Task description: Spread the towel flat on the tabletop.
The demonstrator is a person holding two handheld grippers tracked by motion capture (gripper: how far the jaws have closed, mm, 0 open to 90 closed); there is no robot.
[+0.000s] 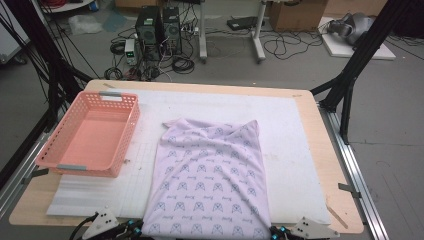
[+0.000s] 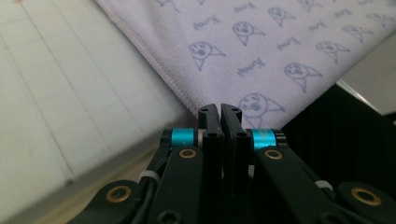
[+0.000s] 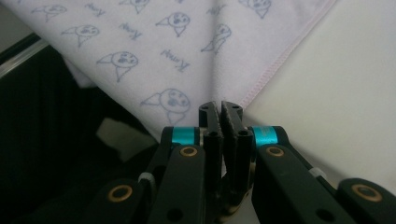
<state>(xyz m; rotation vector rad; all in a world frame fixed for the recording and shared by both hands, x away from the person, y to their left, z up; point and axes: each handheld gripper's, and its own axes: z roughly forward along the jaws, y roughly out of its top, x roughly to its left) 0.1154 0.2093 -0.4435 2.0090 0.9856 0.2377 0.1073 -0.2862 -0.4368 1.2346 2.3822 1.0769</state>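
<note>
A pale lilac cloth (image 1: 210, 175) printed with small blue faces lies on the white mat, its far end rumpled and its near edge hanging at the table's front. At the front edge my left gripper (image 1: 134, 231) is shut on the cloth's near left corner. In the left gripper view the cloth (image 2: 261, 51) runs down into the closed tips of the left gripper (image 2: 219, 111). My right gripper (image 1: 274, 232) pinches the near right corner. The right gripper view shows the right gripper (image 3: 220, 108) closed on the cloth (image 3: 177, 51), whose pink-stitched hem runs up to the right.
An empty pink plastic basket (image 1: 90, 132) sits at the left of the table. The white foam mat (image 1: 295, 135) covers most of the wooden tabletop (image 1: 327, 145). Black frame posts stand at both sides. Computers and cables lie on the floor beyond.
</note>
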